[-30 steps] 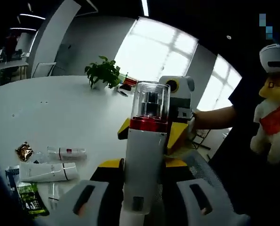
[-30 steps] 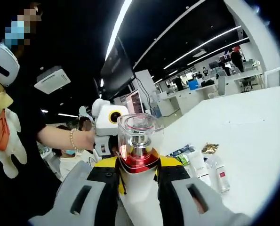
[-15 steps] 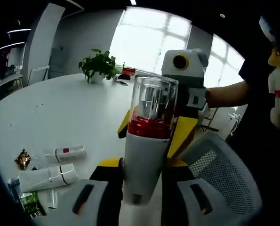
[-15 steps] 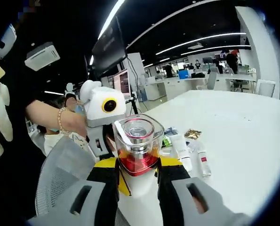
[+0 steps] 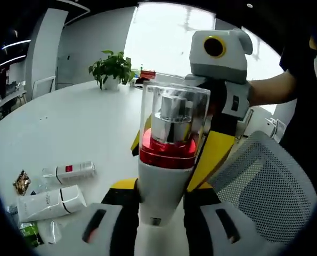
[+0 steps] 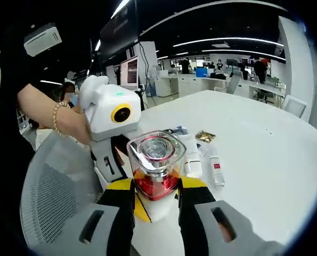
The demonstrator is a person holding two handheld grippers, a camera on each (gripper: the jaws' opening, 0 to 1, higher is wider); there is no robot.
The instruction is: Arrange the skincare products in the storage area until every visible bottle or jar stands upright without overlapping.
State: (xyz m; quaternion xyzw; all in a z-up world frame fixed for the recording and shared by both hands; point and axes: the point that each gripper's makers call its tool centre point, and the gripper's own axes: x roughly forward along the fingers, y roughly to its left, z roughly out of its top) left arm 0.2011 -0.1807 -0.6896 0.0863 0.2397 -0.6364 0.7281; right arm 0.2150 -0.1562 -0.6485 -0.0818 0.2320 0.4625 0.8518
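A white bottle (image 5: 163,176) with a red collar and a clear square cap is held up above the white table (image 5: 67,122). My left gripper (image 5: 161,191) is shut on its lower body. My right gripper (image 5: 175,146) comes in from behind, its yellow jaws pressed to both sides of the red collar. In the right gripper view the same bottle (image 6: 154,160) sits cap-up between my right gripper (image 6: 156,186), and the left gripper (image 6: 111,160) is behind it. A white tube (image 5: 51,200) and a small red-labelled bottle (image 5: 70,170) lie flat on the table.
A gold packet (image 5: 21,182) and a green packet (image 5: 27,232) lie by the tube. A grey mesh chair (image 5: 265,186) stands at the table's edge, right under the grippers. A potted plant (image 5: 111,68) is at the far side. A person's hand (image 6: 67,120) holds the left gripper.
Both views have tipped down, so more table and chair show. The bottle stays held between both grippers; the items on the table have not moved.
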